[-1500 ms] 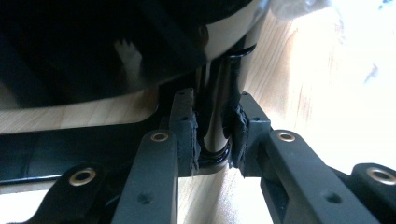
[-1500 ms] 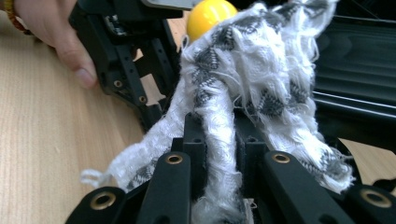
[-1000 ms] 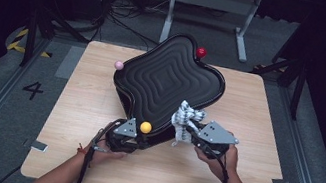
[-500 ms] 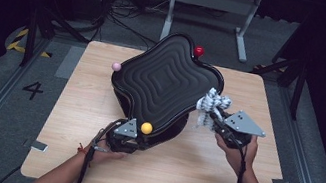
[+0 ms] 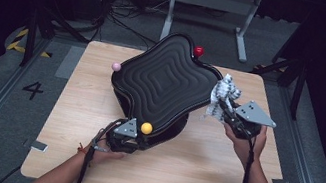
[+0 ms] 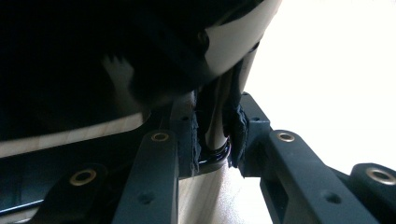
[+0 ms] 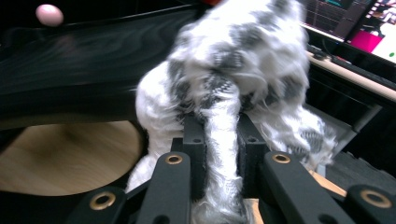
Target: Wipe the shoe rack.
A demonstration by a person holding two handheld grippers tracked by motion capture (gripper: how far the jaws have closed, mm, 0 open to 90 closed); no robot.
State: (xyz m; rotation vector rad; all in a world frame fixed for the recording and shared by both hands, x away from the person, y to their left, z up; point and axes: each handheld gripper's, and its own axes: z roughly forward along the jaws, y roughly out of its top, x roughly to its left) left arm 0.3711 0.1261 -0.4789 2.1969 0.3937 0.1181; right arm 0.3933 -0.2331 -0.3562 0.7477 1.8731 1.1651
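A black wavy board [image 5: 165, 79] with ridged rings stands tilted on the wooden table [image 5: 217, 177]. It carries a pink knob [image 5: 116, 66], a red knob [image 5: 199, 51] and a yellow knob [image 5: 146, 127] at its corners. My left gripper [image 5: 134, 136] is at the near corner beside the yellow knob, shut on a thin stem [image 6: 215, 126] under the board. My right gripper [image 5: 223, 107] is raised at the board's right edge, shut on a white and grey fluffy cloth [image 5: 224, 93]. Between these jaws [image 7: 219, 135] the cloth [image 7: 233, 70] bunches up and hangs.
The table's right and near parts are bare wood. Grey floor with rails, a marked number [image 5: 32, 90] and yellow-black tape [image 5: 20, 41] lies to the left. A metal stand [image 5: 212, 3] and cables sit behind the table.
My right gripper has carried the cloth up and away from the board's near edge to its right corner. The left gripper and the board have stayed put.
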